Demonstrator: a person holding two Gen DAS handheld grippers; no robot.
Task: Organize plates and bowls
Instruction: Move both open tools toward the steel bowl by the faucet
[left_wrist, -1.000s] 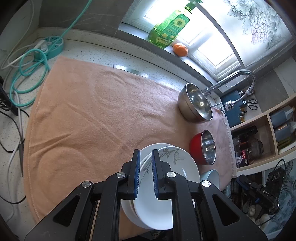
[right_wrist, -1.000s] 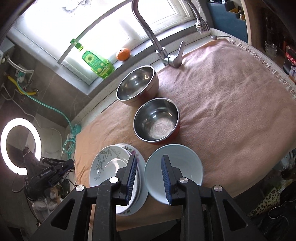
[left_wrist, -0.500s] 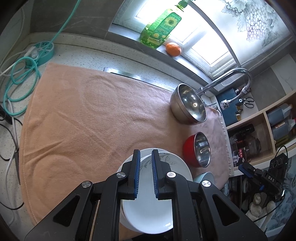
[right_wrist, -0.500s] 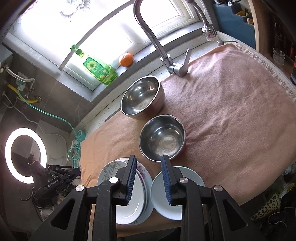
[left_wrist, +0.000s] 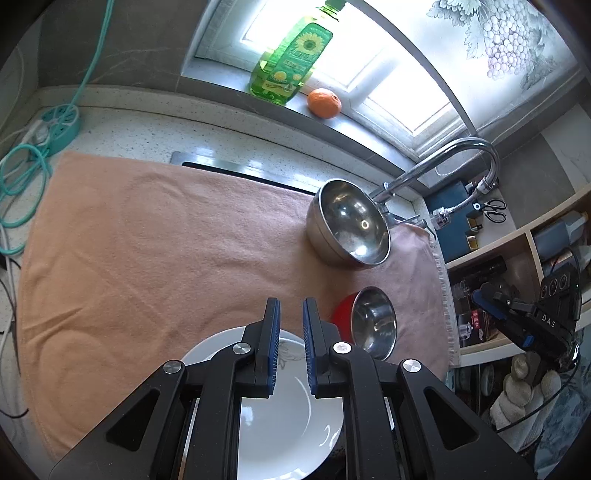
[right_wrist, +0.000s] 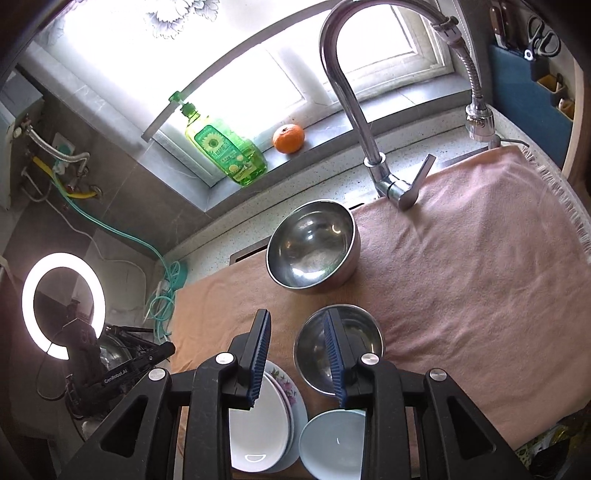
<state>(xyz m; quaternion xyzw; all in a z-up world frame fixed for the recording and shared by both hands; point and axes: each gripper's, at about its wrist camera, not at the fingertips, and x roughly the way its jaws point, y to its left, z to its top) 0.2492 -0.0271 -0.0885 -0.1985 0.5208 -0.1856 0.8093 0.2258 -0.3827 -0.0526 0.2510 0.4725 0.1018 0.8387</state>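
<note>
Left fingers (left_wrist: 273, 343) nearly together, empty, above stacked plates (left_wrist: 280, 424).

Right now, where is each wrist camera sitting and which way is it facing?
Left wrist: rides the left gripper, angled down over the white plate stack towards the window; only its empty, near-shut fingers show.
Right wrist: rides the right gripper, angled down over the red bowl and blue plate; fingers apart, empty.
Shared: large steel bowl, faucet, orange, towel.
</note>
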